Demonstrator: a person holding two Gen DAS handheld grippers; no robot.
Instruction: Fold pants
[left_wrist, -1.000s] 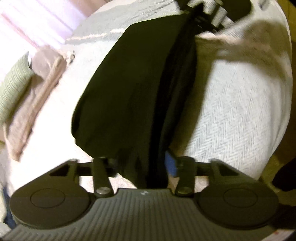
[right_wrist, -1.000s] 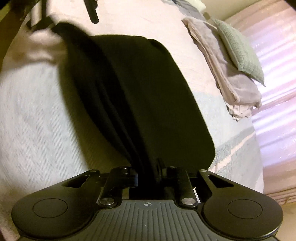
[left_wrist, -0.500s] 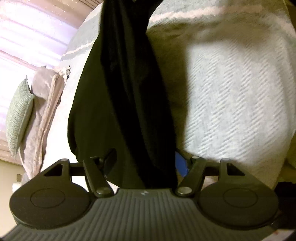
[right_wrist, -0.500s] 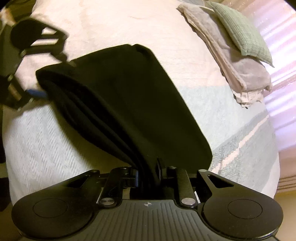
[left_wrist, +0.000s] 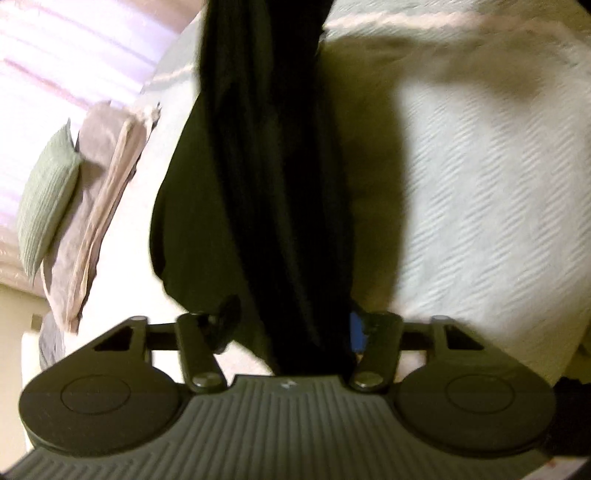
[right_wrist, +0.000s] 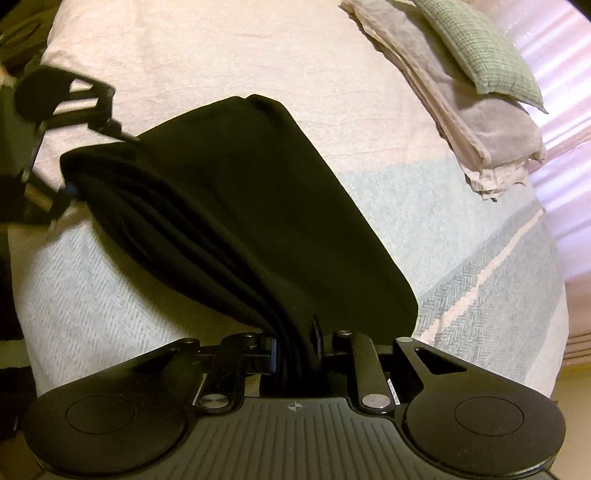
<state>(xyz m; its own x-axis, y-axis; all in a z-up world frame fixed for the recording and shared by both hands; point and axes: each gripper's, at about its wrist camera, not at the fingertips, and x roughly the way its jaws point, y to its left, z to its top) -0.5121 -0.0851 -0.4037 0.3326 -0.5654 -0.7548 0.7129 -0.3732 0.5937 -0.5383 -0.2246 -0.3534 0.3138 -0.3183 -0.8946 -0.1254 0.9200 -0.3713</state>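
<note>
A pale bed (right_wrist: 229, 55) carries folded black pants (right_wrist: 258, 206), lifted along the near edge. The right gripper (right_wrist: 295, 350) clamps them; the left gripper (left_wrist: 291, 328) is closing around them. Only the right view shows both grippers.

A green pillow (right_wrist: 484, 55) lies on folded linens (right_wrist: 476, 122) atop the bedspread (right_wrist: 476, 236).

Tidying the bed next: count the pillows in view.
1: a green pillow on the folded linens at the bed's far side, beyond the pants. Others may lie out of view.
</note>
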